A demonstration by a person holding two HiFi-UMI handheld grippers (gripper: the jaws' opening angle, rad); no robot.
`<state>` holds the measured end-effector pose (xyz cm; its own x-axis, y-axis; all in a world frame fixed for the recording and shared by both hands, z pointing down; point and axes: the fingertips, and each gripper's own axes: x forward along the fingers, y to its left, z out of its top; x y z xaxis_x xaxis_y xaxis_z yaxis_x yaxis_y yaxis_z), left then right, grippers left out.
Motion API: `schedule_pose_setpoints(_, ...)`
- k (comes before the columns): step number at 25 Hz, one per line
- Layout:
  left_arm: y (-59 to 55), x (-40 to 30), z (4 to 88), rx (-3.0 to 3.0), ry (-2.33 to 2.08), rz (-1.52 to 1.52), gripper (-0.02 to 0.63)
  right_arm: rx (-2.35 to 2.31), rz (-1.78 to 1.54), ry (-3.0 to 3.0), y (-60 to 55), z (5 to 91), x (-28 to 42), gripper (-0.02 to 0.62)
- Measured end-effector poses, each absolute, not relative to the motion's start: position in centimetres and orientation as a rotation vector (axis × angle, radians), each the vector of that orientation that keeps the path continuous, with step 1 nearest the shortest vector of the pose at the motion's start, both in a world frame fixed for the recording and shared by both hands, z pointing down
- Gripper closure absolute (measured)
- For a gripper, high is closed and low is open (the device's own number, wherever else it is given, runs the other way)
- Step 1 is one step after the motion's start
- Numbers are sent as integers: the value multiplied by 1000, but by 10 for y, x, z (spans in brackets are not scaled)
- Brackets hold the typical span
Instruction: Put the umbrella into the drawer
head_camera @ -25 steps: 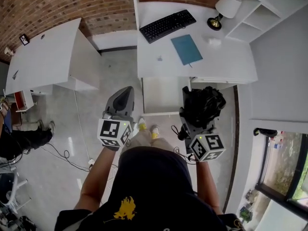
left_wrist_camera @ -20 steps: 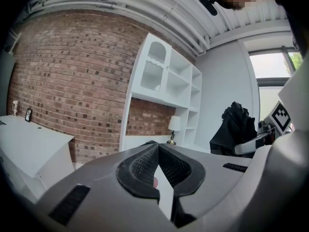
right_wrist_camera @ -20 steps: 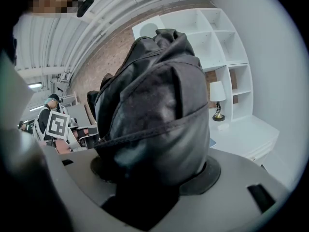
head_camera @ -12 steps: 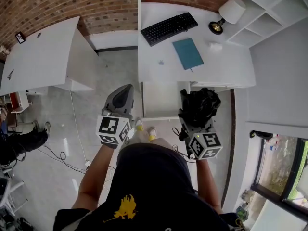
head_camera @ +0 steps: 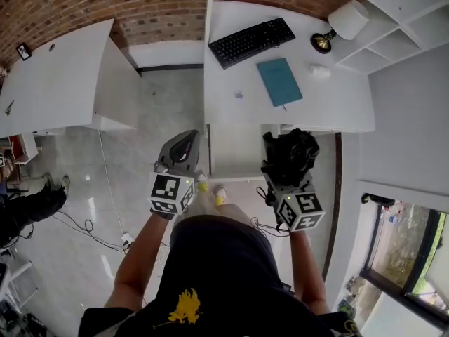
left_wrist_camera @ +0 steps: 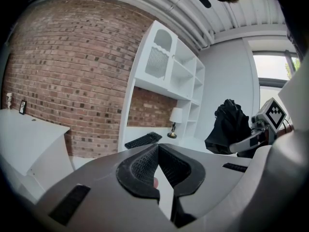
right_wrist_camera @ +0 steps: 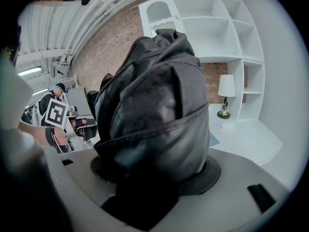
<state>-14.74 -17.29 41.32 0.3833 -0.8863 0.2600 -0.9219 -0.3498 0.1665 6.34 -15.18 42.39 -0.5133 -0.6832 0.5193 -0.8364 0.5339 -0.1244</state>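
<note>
The black folded umbrella [head_camera: 293, 152] is bunched between the jaws of my right gripper [head_camera: 287, 167], which is shut on it. In the right gripper view the umbrella [right_wrist_camera: 154, 105] fills most of the picture. It hangs over the floor just in front of the white desk [head_camera: 330, 104]. A white drawer-like panel [head_camera: 235, 153] juts out below the desk's front edge, between the two grippers. My left gripper [head_camera: 186, 140] is to the left of that panel. Its fingertips [left_wrist_camera: 153, 151] meet with nothing in them. From the left gripper view the umbrella [left_wrist_camera: 229, 127] shows at the right.
On the desk lie a black keyboard [head_camera: 252, 41], a blue notebook [head_camera: 279, 81] and a lamp [head_camera: 344, 23]. White shelves [head_camera: 393, 41] stand at the right. A second white desk [head_camera: 56, 83] is at the left. Cables [head_camera: 105, 230] cross the floor, and a person's legs [head_camera: 28, 209] are at far left.
Both grippers have sunk a little and come nearer the desk's front edge. The umbrella stays in the right gripper. The left gripper stays shut.
</note>
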Motion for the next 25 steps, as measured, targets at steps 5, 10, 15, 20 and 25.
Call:
schedule_pose_setpoints(5,-183,-157,426,2346,-1574,177,591,1178,491,-2333,-157,442,49,316)
schedule_pose_setpoints(10,-190,-146,449,2373,-1522,247,591,1132,552,-2319,-167,465,49,316)
schedule_pose_setpoints(15,-199,-132,475,2338,-1520,292,591,1004,543,-2323,-184,492,52,316)
schedule_pose_setpoints(20,-196,-127,503,2286,-1533,347,591,863,560,-2340,-194,522,47,316)
schedule_pose_setpoints(25,-198,-114,527,2265,-1529,364,591,710,529,-2329,-201,559,44,316)
